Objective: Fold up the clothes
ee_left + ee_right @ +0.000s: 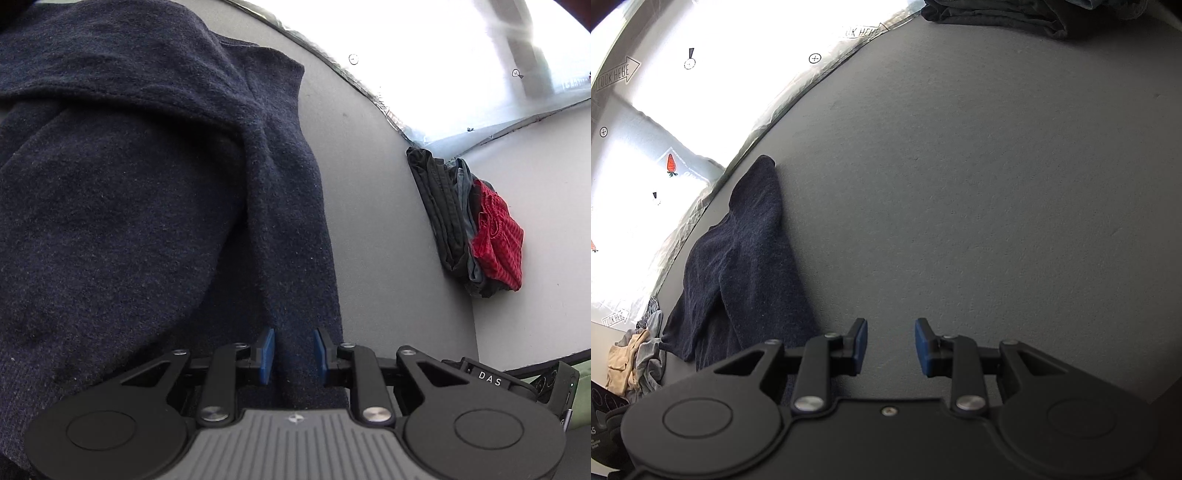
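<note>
Left hand-held gripper [293, 350]: my blue pads stand narrowly apart astride a ridge of the navy sweater [147, 184]; whether they pinch it, I cannot tell.
Right hand-held gripper [891, 345]: partly open, empty, over bare grey surface [979, 184].
Sweater: spread on the surface, probably for folding.
Folded stack [469, 225]: parked aside, likely finished.
Writing: "LOOK HERE" [617, 75]; "DAS" [490, 378].

I see a dark navy knit sweater [129, 184], plain grey table [369, 221], folded stack [454, 221] of black and grey-blue, red striped garment [498, 240] beside, my blue gripper pads [266, 354], beige and pale grey clothes heap [635, 362].
</note>
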Demonstrator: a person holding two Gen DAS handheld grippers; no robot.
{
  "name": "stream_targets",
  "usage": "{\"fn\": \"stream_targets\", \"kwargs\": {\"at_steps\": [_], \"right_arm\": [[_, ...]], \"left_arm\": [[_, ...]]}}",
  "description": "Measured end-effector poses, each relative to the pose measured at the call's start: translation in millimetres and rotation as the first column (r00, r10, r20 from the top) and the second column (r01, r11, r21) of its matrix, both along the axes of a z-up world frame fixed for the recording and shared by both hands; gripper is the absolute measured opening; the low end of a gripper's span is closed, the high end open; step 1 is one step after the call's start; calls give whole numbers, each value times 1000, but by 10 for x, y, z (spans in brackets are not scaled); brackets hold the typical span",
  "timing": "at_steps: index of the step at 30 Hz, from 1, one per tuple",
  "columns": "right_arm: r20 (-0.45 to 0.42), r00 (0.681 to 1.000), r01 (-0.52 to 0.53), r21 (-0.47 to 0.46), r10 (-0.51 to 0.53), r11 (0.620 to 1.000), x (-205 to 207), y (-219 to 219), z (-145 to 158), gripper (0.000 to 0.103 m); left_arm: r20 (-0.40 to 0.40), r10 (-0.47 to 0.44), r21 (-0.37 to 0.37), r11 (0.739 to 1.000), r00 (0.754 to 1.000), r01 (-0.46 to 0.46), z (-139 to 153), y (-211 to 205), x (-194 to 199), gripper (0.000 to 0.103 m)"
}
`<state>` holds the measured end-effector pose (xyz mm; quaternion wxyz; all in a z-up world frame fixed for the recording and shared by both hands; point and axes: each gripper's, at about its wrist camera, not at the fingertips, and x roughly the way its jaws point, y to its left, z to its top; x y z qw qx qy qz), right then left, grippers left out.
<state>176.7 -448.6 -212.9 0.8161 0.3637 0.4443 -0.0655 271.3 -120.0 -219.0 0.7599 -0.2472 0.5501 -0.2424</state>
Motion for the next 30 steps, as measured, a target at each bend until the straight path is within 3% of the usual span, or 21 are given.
{"fn": "stream_targets", "kwargs": {"at_steps": [14, 24, 25, 26, 30], "right_arm": [[-1, 1000, -16, 239, 17, 971, 79, -357, -302, 34], [-13, 999, -43, 251, 47, 967, 6, -425, -367, 34], [-12, 999, -41, 248, 46, 968, -9, -434, -361, 34], [-11, 999, -40, 245, 44, 969, -25, -442, -355, 34], [-13, 999, -32, 240, 36, 970, -55, -451, -350, 34]], "left_arm": [[-114, 103, -79, 991, 988, -112, -272, -44, -238, 25], [-125, 110, -73, 990, 986, -119, -478, -229, -330, 24], [-116, 111, -64, 991, 987, -119, -471, -237, -337, 22], [-110, 112, -60, 991, 988, -119, -460, -237, -345, 13], [-81, 132, -43, 990, 988, -136, -414, -203, -380, 9]]}}
